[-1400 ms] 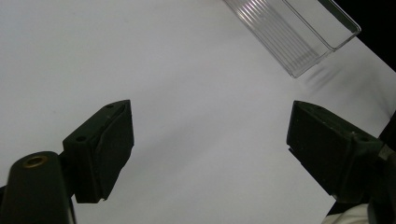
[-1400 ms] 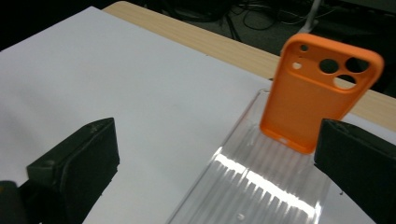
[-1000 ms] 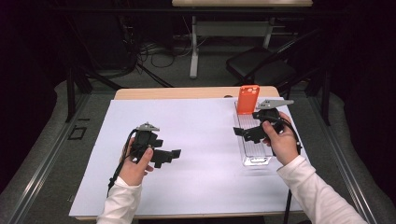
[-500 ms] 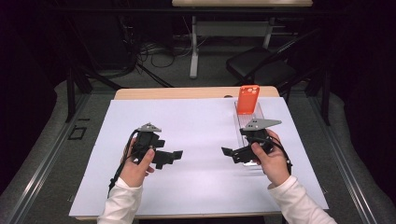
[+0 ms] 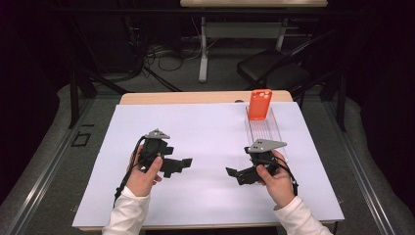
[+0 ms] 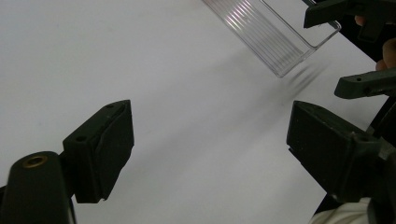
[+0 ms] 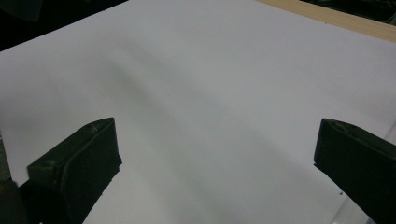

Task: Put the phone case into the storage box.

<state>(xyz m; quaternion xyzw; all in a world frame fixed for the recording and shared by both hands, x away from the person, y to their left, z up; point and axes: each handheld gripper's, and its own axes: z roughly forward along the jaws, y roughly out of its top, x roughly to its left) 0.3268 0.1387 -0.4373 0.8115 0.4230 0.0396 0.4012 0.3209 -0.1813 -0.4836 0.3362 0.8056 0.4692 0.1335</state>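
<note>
High view: nearest the bottom edge, both forearms are seen entering, each hand gripping a black tool over the white sheet that covers the table. The left gripper is held low over the sheet's left half, its jaws spread wide with nothing between them, as they were a second ago; no shift of that hand is seen against the earlier frames. The right gripper has been brought away from the clear tray, over whose near end it stood a second ago, and is now found lower and nearer the sheet's middle, pointing toward the left gripper. Its jaws are parted and empty as well; in the right gripper view only bare sheet is seen between them. The two grippers are kept well apart, with open white sheet between them and more of it toward the front edge.

Farther off, the clear tray lies lengthwise along the right side of the sheet, its near end just beyond the right hand. In the left gripper view the tray's ribbed near end is seen beside the other gripper. At the tray's far end the orange phone case is stood upright, near the sheet's far edge, where a strip of wooden tabletop is left uncovered. Wide bare sheet is left in the far left half.
</note>
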